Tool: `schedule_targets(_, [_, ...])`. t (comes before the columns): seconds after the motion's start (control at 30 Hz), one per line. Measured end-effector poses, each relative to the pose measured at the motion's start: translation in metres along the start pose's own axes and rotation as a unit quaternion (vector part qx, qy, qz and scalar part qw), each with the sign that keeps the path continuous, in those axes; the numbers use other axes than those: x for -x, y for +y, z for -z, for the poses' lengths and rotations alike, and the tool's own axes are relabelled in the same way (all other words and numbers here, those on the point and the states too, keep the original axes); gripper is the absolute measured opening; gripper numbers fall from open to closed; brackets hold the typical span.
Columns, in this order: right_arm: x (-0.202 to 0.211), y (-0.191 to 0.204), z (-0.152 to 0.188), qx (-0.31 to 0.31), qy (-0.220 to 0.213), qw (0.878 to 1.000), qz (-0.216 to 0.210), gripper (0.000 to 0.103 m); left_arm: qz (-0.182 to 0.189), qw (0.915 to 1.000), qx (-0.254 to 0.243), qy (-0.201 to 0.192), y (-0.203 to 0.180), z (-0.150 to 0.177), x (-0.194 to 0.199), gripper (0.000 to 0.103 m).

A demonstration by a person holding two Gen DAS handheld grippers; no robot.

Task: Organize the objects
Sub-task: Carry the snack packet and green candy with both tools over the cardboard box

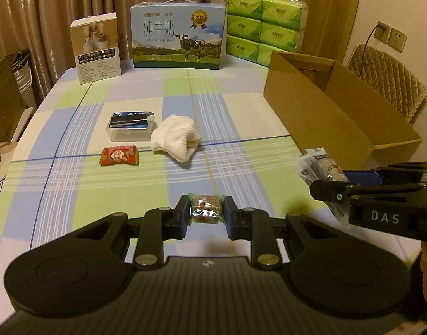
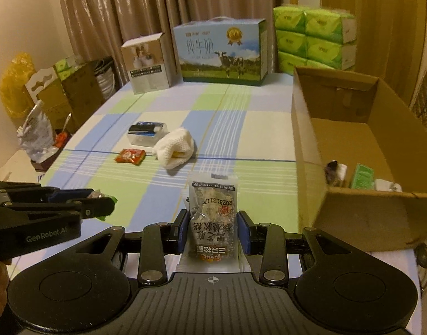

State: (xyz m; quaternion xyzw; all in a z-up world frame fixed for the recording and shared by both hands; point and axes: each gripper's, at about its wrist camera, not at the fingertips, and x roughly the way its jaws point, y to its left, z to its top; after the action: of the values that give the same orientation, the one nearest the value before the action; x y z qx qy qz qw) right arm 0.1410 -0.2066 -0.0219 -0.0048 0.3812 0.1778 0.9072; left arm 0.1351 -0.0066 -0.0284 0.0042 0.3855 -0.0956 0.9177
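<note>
My left gripper [image 1: 207, 212] is shut on a small green-wrapped candy [image 1: 206, 210] and holds it above the checked tablecloth. My right gripper [image 2: 213, 229] is shut on a clear snack packet with black print [image 2: 213, 212]; it also shows at the right of the left wrist view [image 1: 322, 167]. The left gripper shows at the left of the right wrist view [image 2: 101, 203]. On the cloth lie a red snack packet [image 1: 119, 155], a white rolled towel [image 1: 175, 136] and a clear plastic case with dark items [image 1: 131, 125]. An open cardboard box [image 2: 361, 209] stands to the right, with several small items inside.
At the table's far edge stand a small white product box [image 1: 97, 47], a blue milk carton case [image 1: 177, 37] and stacked green tissue packs [image 1: 265, 25]. A quilted chair [image 1: 389, 81] is behind the cardboard box. Boxes and bags crowd the floor at the left [image 2: 59, 92].
</note>
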Motion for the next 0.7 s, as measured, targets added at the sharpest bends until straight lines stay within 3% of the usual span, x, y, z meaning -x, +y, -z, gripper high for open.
schedule_targets(0.3, [0.05, -0.005, 0.01, -0.002, -0.022, 1.0, 0.011, 0.034, 0.009, 0.9999, 0.008, 0.004, -0.028, 0.012, 0.041, 0.021])
schedule_targets(0.7, [0.087, -0.032, 0.009, -0.021, -0.048, 0.998, 0.037, 0.034, 0.027, 0.9996, -0.005, -0.009, -0.056, 0.006, 0.063, 0.021])
